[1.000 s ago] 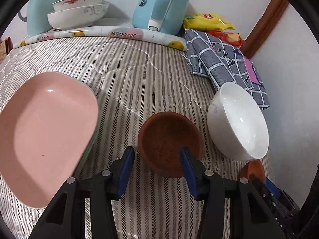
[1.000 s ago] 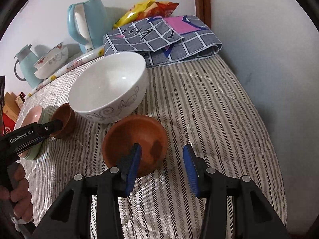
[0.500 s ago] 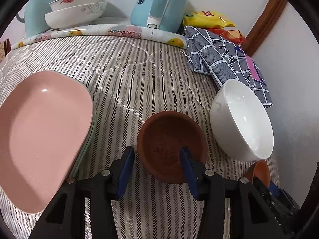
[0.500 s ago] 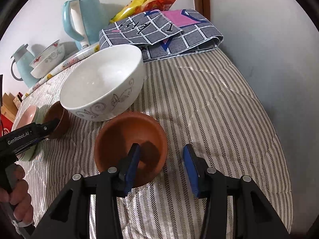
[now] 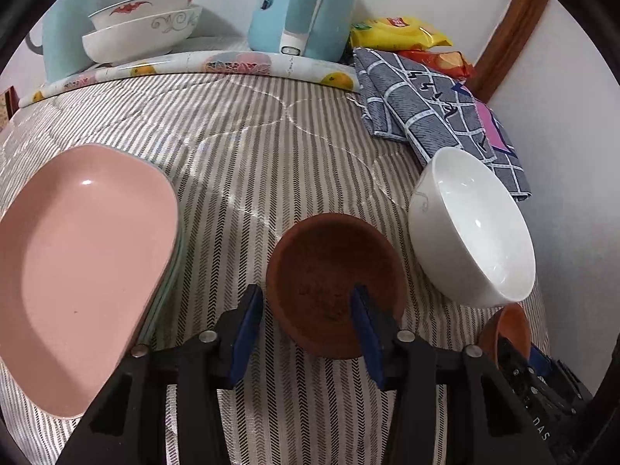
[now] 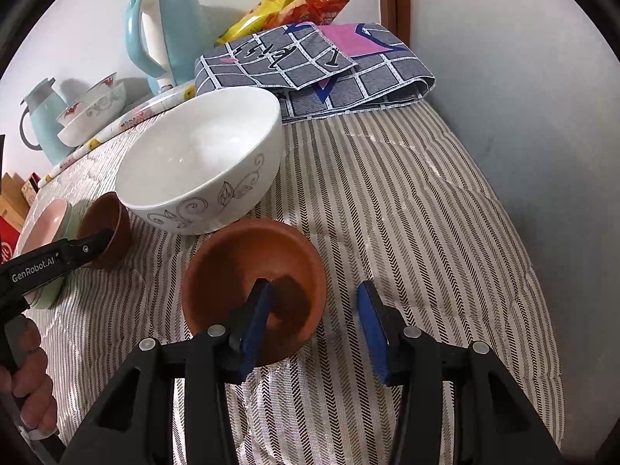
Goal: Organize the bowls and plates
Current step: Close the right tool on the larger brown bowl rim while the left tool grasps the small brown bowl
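Observation:
Two small brown clay bowls sit on the striped cloth. My left gripper (image 5: 306,321) is open and straddles the near rim of one brown bowl (image 5: 329,271): its right finger is inside the bowl, its left finger outside. My right gripper (image 6: 316,317) is open and straddles the right rim of the other brown bowl (image 6: 252,267), with its left finger inside. A large white bowl (image 5: 471,228) (image 6: 201,162) stands between them. A pink plate (image 5: 77,267) lies at the left on a stack.
Two stacked white patterned bowls (image 5: 143,27), a blue kettle (image 5: 306,4), a blue jug (image 6: 42,124), a folded grey checked cloth (image 6: 317,69) and snack packets (image 5: 399,31) stand at the back. A wall (image 6: 542,116) runs along the right.
Both grippers have moved forward a little, further over the rims of their brown bowls. The jaws stay open.

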A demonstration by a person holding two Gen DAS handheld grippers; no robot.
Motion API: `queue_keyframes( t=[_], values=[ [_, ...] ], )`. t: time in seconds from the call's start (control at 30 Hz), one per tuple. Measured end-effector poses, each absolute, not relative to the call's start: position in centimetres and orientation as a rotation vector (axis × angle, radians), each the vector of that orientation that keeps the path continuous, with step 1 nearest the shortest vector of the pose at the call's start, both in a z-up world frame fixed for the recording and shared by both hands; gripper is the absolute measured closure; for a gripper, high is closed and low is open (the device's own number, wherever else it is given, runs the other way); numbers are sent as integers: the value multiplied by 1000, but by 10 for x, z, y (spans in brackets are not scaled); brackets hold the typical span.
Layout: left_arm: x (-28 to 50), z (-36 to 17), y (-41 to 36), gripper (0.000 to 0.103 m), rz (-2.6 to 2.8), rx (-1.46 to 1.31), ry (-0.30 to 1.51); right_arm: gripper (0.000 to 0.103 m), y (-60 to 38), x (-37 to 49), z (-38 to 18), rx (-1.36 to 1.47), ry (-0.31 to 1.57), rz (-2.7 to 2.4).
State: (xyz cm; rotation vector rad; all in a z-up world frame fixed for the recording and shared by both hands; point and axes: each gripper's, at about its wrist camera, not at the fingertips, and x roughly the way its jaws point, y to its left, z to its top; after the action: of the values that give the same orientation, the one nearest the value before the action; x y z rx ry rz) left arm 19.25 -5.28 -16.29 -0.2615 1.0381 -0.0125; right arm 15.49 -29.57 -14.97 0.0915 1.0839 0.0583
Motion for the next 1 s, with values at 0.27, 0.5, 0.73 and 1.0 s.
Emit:
queue_keyframes(
  t=[0.27,0.5,0.73,1.0],
  values=[
    [195,-162,-46,86,-37,-282,1026,87,-280,154,-142,1,1081,26],
    [193,-153,-45,94,-85,-286,1000,95,-288,155,-136,83,1082,12],
    [191,-144,-43,94,-116,-300,985,96,-284,151,-124,79,1069,-19],
    [183,-135,-32,94,-126,-326,967,95,-287,145,-113,113,1059,-41]
  ],
)
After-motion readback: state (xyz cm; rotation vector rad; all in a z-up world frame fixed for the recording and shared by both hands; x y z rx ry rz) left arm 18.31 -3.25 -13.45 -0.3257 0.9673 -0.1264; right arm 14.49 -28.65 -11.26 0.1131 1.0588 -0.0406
